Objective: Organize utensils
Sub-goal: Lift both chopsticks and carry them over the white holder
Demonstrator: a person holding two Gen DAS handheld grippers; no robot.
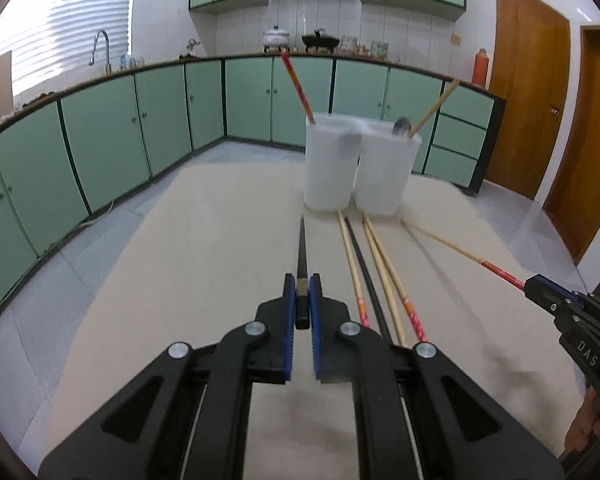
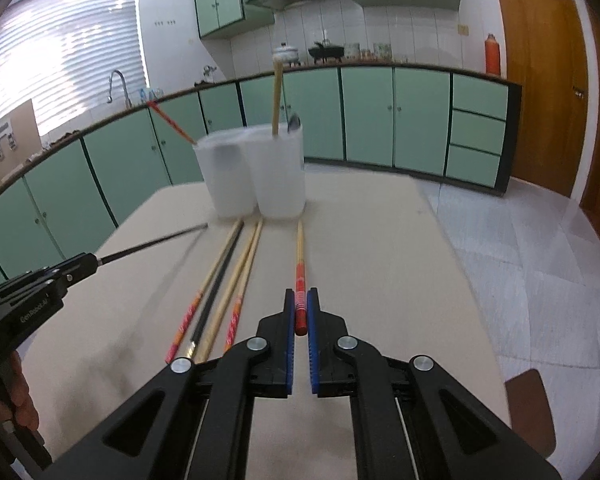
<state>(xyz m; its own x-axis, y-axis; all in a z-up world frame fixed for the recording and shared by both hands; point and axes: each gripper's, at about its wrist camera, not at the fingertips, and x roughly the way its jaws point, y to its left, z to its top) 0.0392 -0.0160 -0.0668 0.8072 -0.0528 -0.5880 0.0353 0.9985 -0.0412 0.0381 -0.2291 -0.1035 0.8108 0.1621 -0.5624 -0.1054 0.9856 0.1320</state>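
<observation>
While both chopsticks run lengthwise up the frame toward the white holder, the left gripper clamps the black chopstick and the right gripper clamps the red-ended chopstick, centre frame

A slim black chopstick and a red-handled bamboo chopstick are pointing toward two white translucent plastic holders; four more chopsticks are lying between them.
</observation>
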